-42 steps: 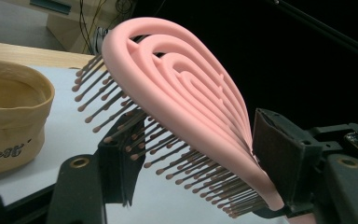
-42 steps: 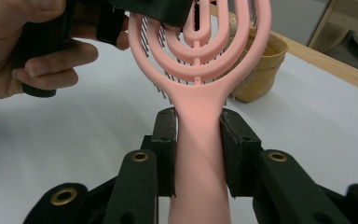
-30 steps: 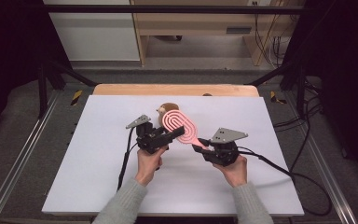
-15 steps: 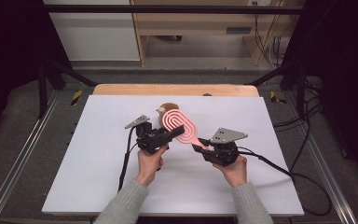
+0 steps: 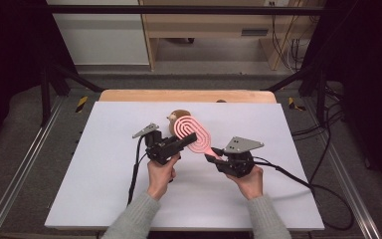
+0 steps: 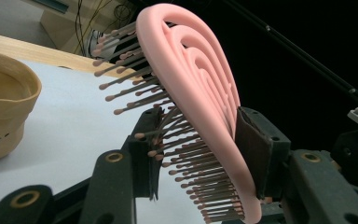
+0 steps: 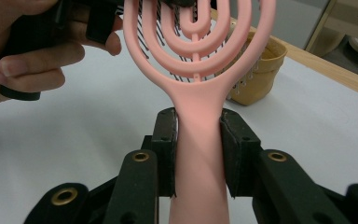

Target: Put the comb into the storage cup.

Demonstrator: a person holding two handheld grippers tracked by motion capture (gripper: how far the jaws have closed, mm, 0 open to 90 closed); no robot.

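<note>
A pink hairbrush (image 5: 193, 132) with dark bristles is held above the white table between both grippers. My right gripper (image 7: 198, 135) is shut on its handle (image 7: 198, 177), one pad on each side. My left gripper (image 6: 198, 154) has just been closing on the brush's oval head (image 6: 191, 79). One of its pads (image 6: 251, 149) lies against the smooth pink back and the other jaw sits in the bristle tips. In the high view the left gripper (image 5: 189, 138) comes in from the left and the right gripper (image 5: 213, 154) from the lower right.
A tan paper cup (image 5: 175, 117) stands just behind the brush head, seen also as the cup (image 6: 4, 107) and the cup (image 7: 256, 70). The white table (image 5: 104, 169) has a wooden strip along its far edge. Cables trail from both grippers.
The left gripper's jaws have drawn closer together around the brush head. Both hands and the brush have stayed where they were.
</note>
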